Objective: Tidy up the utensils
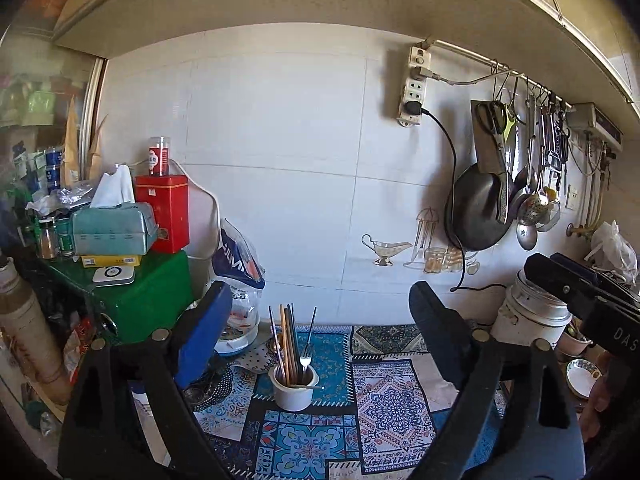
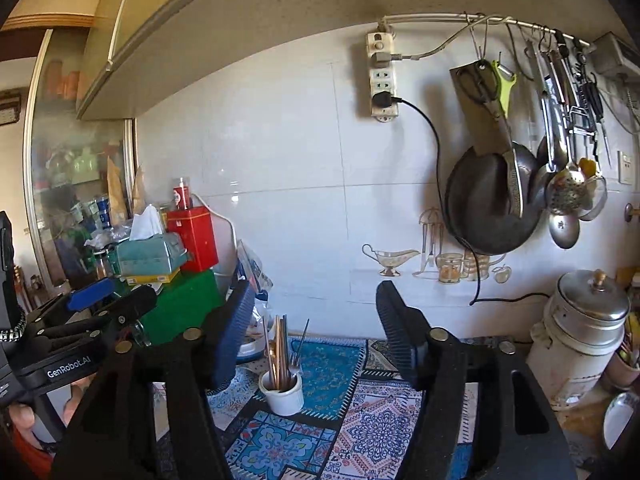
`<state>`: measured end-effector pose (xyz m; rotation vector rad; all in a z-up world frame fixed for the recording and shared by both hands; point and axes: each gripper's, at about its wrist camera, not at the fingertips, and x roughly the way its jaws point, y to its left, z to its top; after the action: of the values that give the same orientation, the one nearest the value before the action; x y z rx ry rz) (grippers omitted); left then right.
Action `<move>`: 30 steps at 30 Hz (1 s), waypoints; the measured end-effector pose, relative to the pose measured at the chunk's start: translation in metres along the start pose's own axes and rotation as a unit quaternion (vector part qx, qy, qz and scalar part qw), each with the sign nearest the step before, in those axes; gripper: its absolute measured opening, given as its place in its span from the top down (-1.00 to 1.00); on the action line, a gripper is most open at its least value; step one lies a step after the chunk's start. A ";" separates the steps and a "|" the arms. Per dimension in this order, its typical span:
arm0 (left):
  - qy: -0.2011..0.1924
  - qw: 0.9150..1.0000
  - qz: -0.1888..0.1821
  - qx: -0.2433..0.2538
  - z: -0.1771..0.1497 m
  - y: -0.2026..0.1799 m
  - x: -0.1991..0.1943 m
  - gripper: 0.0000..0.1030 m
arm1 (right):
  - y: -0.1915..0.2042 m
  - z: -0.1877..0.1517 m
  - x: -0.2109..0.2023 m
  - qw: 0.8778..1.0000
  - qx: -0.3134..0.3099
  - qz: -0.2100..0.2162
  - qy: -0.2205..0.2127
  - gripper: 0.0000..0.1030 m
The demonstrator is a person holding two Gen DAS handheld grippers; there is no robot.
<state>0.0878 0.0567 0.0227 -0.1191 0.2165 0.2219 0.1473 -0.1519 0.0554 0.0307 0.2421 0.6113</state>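
A white ceramic cup [image 1: 293,392] stands on the patterned mat [image 1: 384,408]. It holds several chopsticks [image 1: 286,344], a fork [image 1: 306,356] and other utensils, all upright. The cup also shows in the right wrist view [image 2: 283,394]. My left gripper [image 1: 320,332] is open and empty, raised above and just behind the cup. My right gripper [image 2: 314,328] is open and empty, to the right of the cup and above the mat. The right gripper's body shows at the right edge of the left wrist view [image 1: 580,292]; the left one shows at the left of the right wrist view [image 2: 92,316].
A green box [image 1: 152,296] with a red tin [image 1: 166,212] and tissue box [image 1: 114,228] stands at the left. A metal pot [image 2: 584,336] and small bowls [image 1: 582,376] stand at the right. A black pan [image 1: 478,212], ladles and tools hang on the wall rail.
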 end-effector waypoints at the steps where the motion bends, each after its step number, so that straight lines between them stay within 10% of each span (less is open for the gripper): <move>1: -0.003 1.000 0.005 0.002 -0.003 0.002 -0.007 -0.87 | 0.003 -0.002 -0.005 1.000 -0.001 -0.007 -0.001 -0.48; 8: -0.004 1.000 0.021 0.017 -0.021 0.006 -0.046 -0.97 | 0.014 -0.016 -0.039 0.998 -0.003 -0.054 -0.013 -0.99; 30: -0.009 1.000 0.026 0.014 -0.028 0.007 -0.069 -0.98 | 0.030 -0.029 -0.054 0.998 -0.020 -0.059 -0.001 -0.99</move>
<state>0.0152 0.0458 0.0100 -0.0838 0.2052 0.2706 0.0808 -0.1596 0.0419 -0.0227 0.2285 0.4984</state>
